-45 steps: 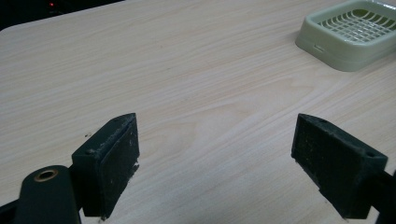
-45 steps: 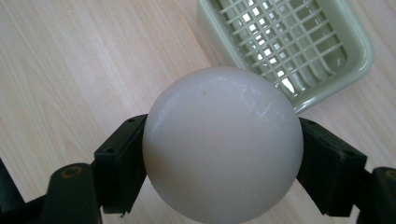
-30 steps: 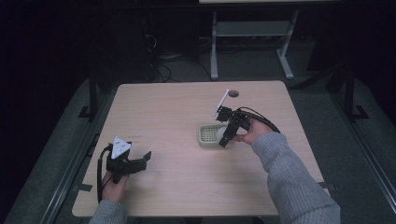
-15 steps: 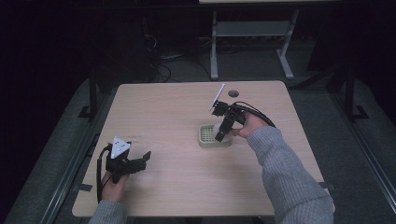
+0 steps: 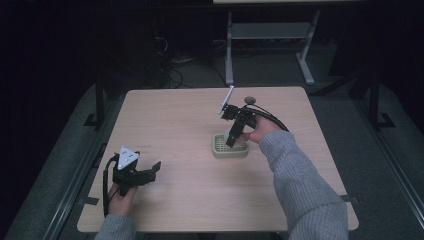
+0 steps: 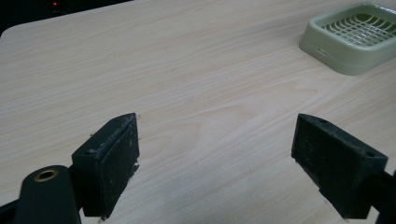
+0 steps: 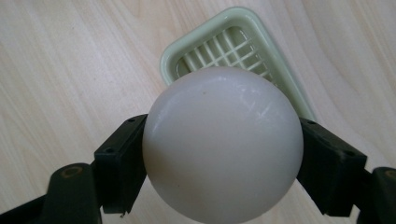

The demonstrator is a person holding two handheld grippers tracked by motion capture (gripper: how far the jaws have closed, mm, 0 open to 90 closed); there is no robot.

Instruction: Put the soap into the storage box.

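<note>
My right gripper (image 7: 219,154) pinched a white ball (image 7: 222,143) that hid much of the green slotted tray (image 7: 243,42); my left gripper (image 6: 229,163) sat spread

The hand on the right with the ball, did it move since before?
Yes. In the high view the right gripper has slid leftward over the green tray, which stayed put on the table. It holds the white ball.

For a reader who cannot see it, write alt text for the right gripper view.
A white ball is clamped in the right gripper, directly above a pale green slatted tray on a light wooden table.
</note>
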